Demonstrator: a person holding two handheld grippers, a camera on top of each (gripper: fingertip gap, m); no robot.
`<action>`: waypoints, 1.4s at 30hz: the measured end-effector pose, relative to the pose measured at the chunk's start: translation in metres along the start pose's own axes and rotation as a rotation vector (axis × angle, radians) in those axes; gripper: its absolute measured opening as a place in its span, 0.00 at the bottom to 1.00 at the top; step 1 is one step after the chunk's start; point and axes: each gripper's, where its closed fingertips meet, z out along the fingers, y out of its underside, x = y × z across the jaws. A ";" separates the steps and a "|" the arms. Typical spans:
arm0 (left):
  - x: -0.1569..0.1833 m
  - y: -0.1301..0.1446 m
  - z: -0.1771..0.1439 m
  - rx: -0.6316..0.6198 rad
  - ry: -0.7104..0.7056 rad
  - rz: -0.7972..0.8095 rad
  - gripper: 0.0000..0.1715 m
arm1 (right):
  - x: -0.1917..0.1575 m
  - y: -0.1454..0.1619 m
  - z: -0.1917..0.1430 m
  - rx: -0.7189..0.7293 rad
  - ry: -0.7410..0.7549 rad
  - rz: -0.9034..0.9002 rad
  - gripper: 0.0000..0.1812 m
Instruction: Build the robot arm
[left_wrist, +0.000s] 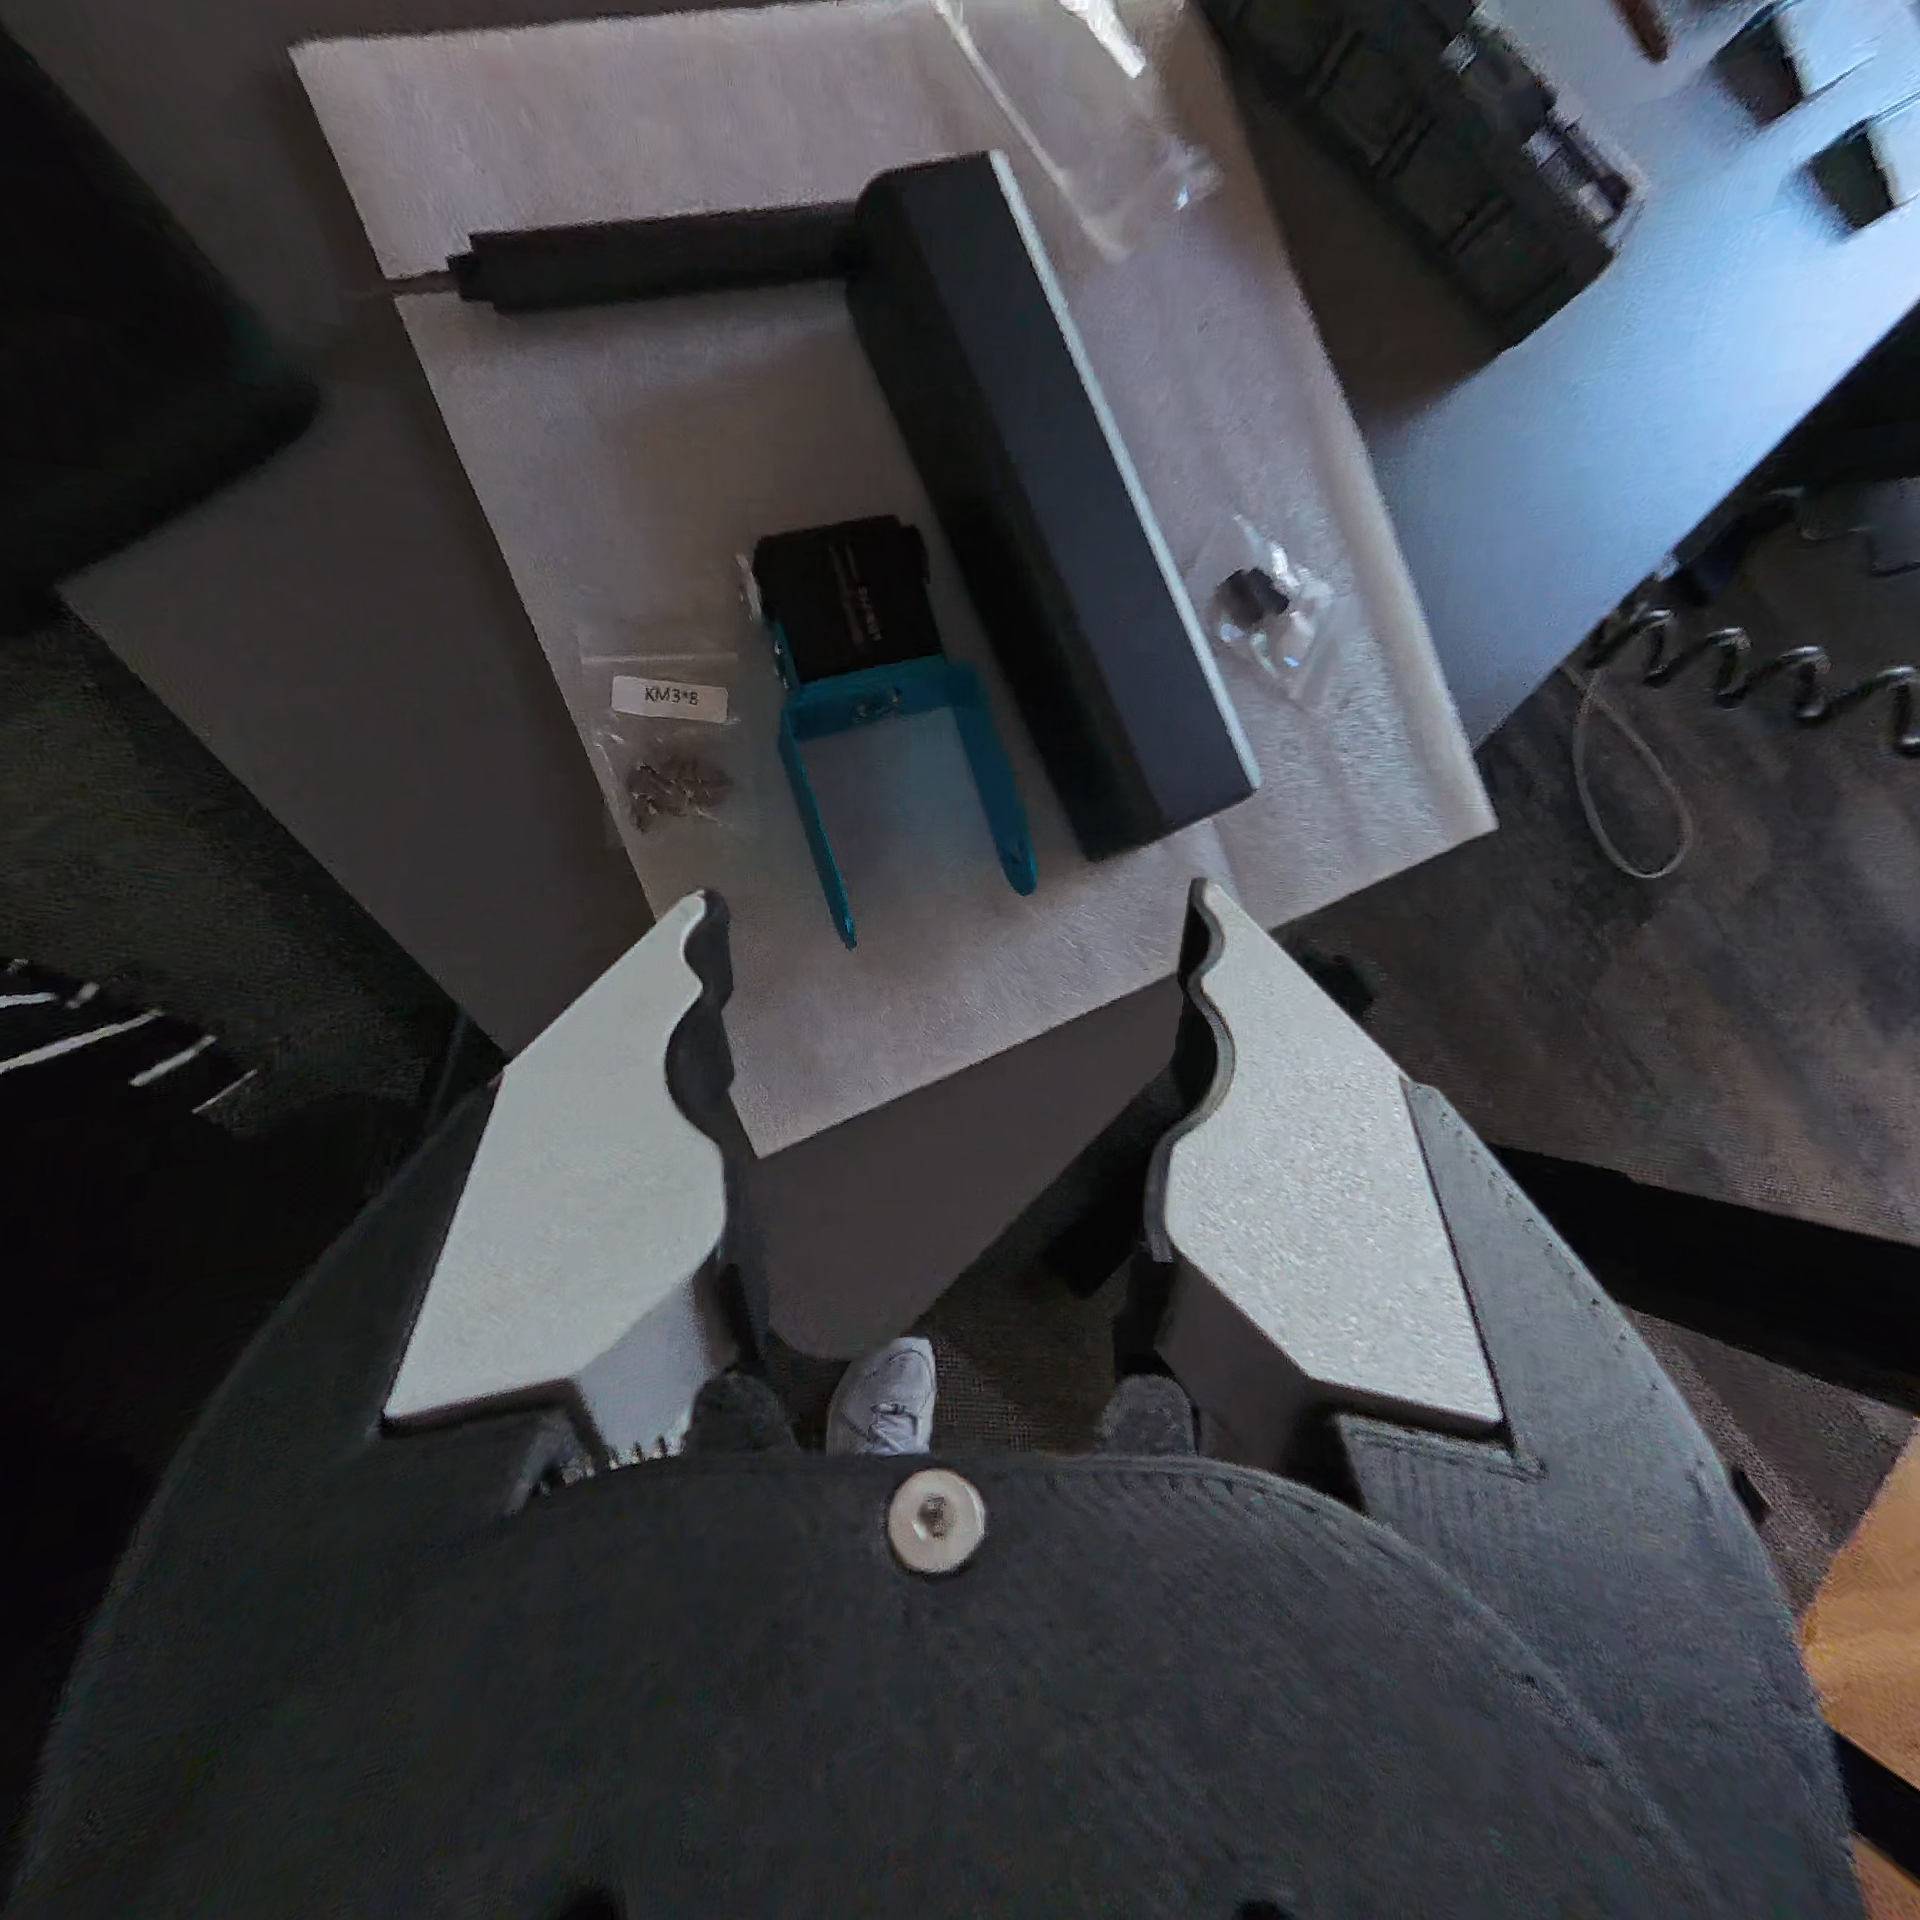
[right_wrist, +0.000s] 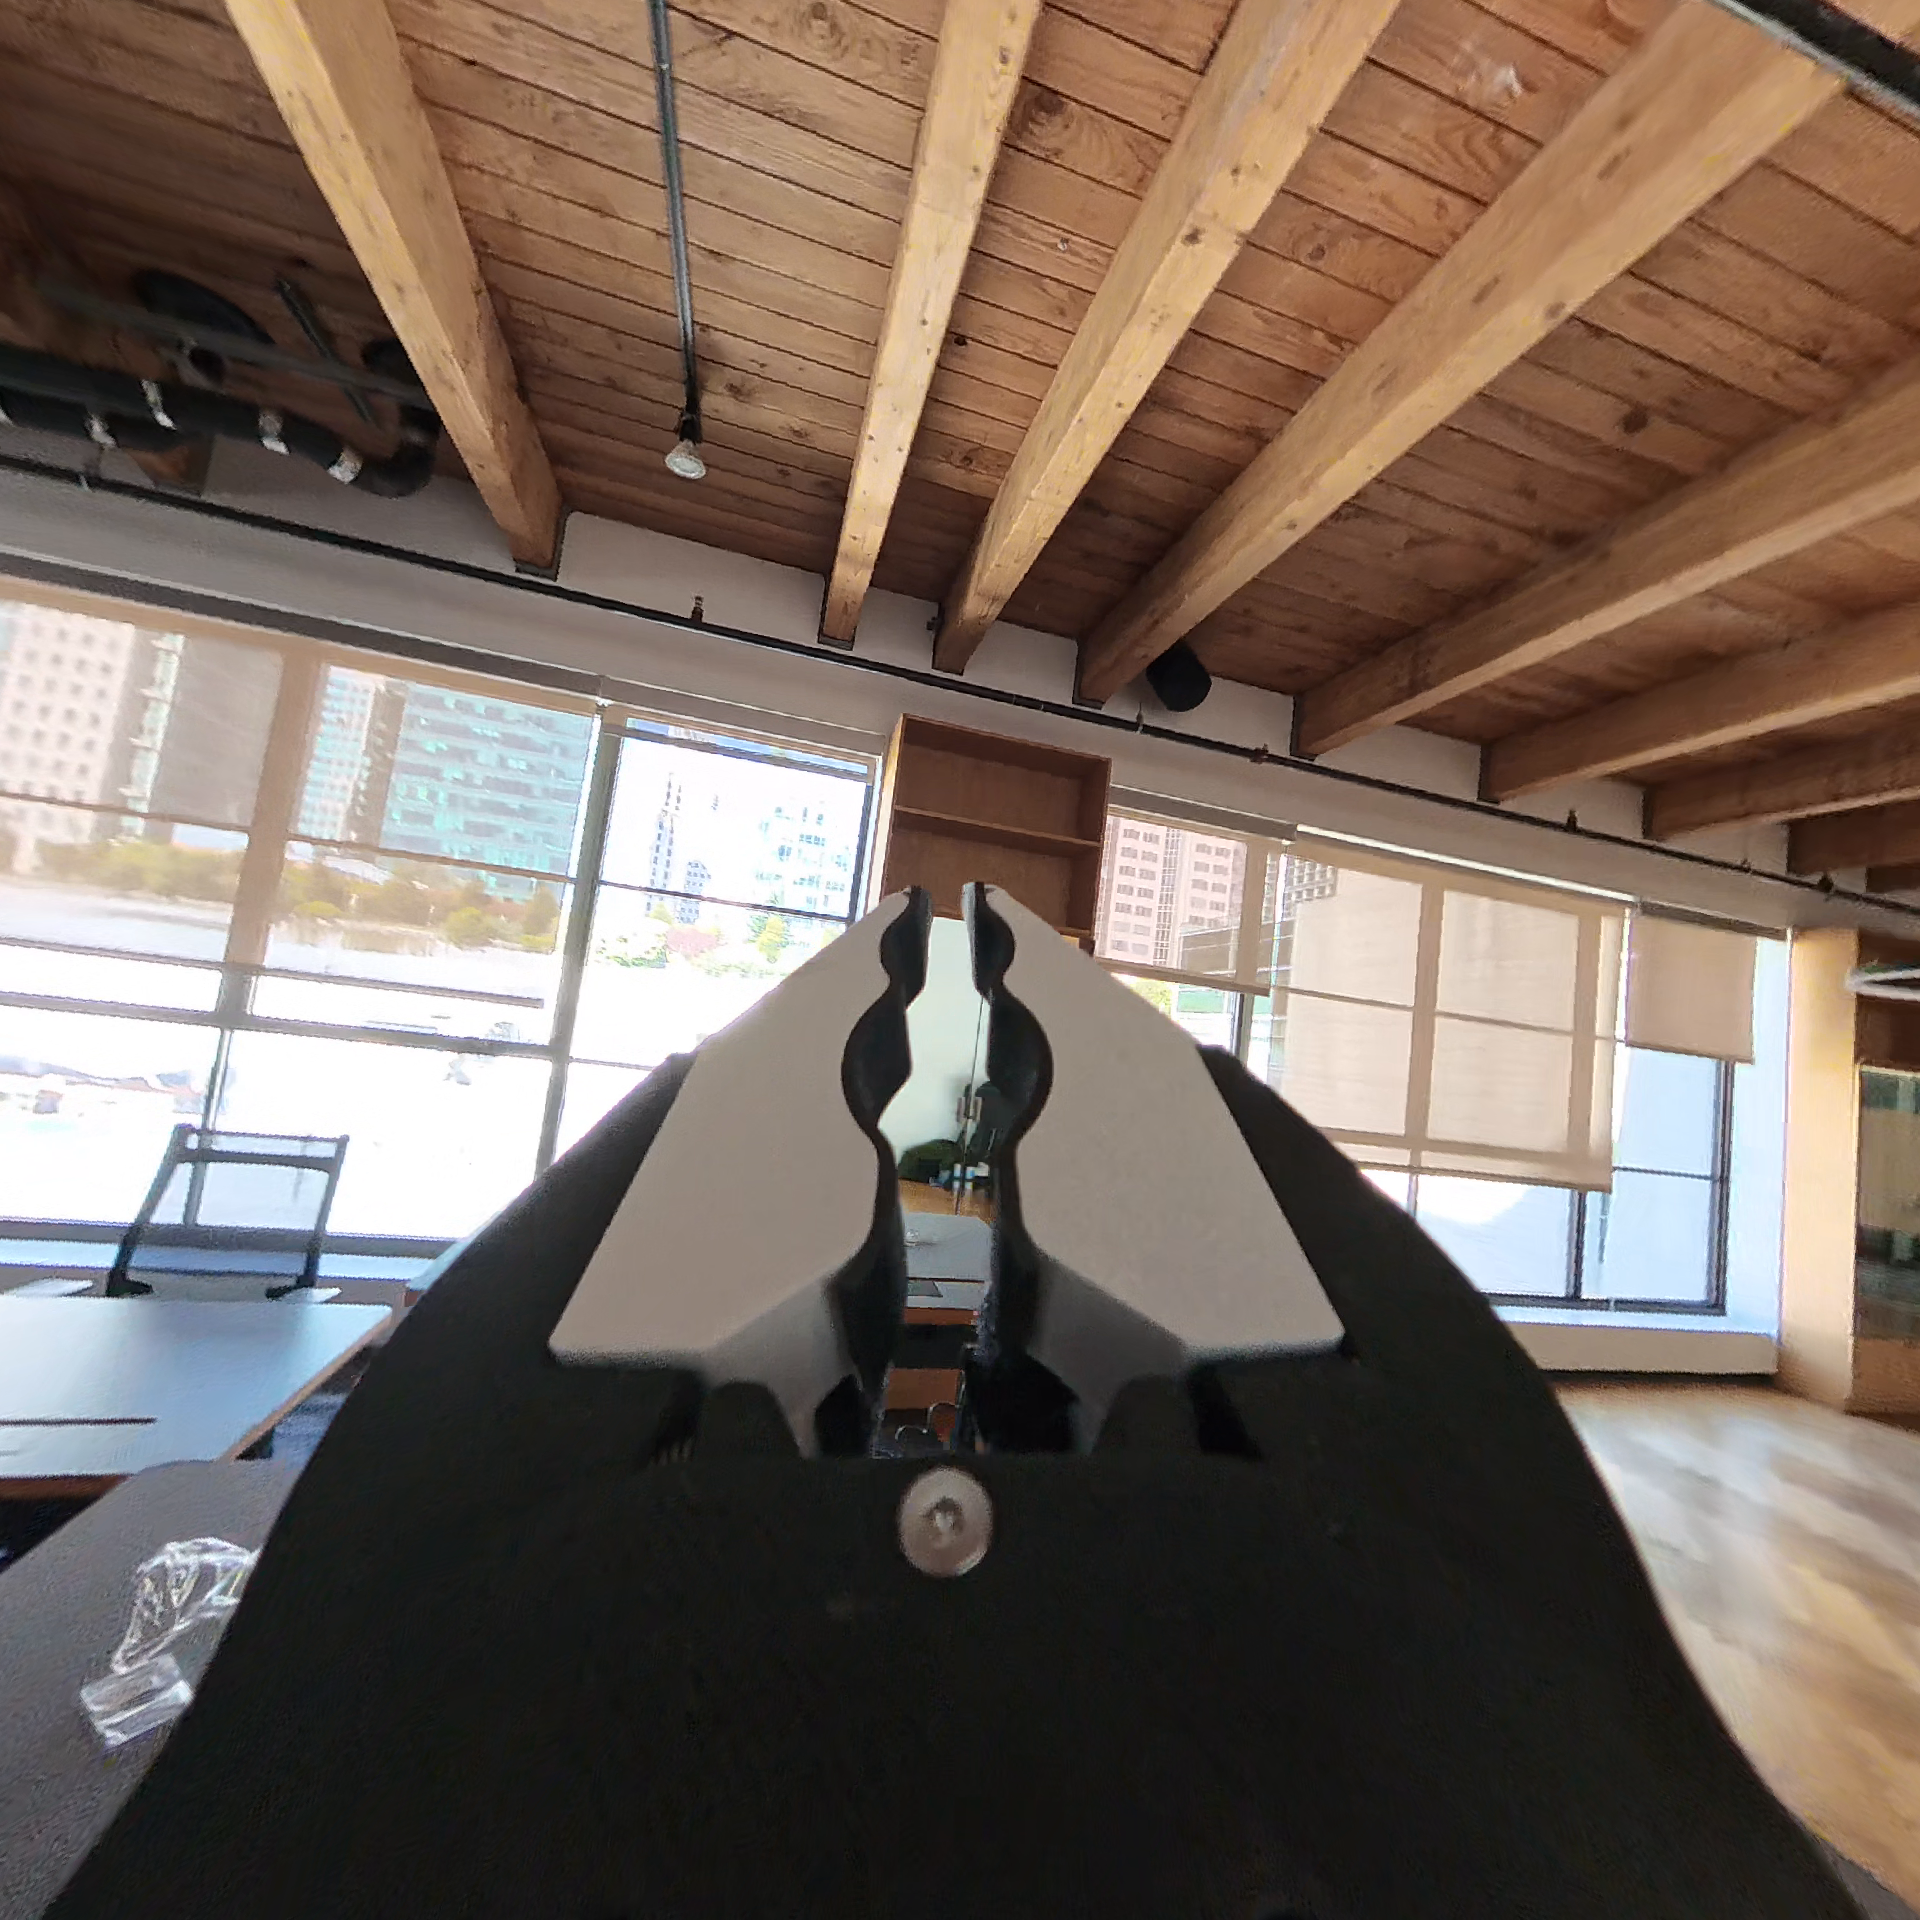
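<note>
My left gripper is open and empty, held above the near edge of a white foam mat. Just beyond its fingertips lies a black servo motor fixed in a blue U-shaped bracket. A small clear bag of dark screws lies left of the bracket. A long dark box lies right of it, and a black bar lies at the far end. My right gripper points up across the room toward the windows, its jaws nearly closed with a narrow gap and nothing between them.
A small clear bag with a black part lies right of the box. A crumpled clear bag and a black organiser sit farther off. A coiled cable hangs at right. A clear plastic piece lies on the dark table. One gripper's finger ends stand about 115 cm off the other's. The left tips stand about 10 cm off the black servo motor. The black bar is about 20 cm from my left fingertips.
</note>
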 end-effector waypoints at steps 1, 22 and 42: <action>-0.003 0.002 0.015 -0.020 -0.031 -0.003 0.51 | -0.008 -0.004 0.002 -0.007 -0.008 -0.016 0.03; -0.018 0.023 0.078 -0.277 -0.137 0.173 0.40 | -0.075 -0.022 0.016 -0.074 -0.040 -0.177 0.03; -0.034 -0.016 0.027 -0.595 0.026 0.295 0.39 | -0.090 0.076 0.024 -0.183 -0.136 0.013 0.03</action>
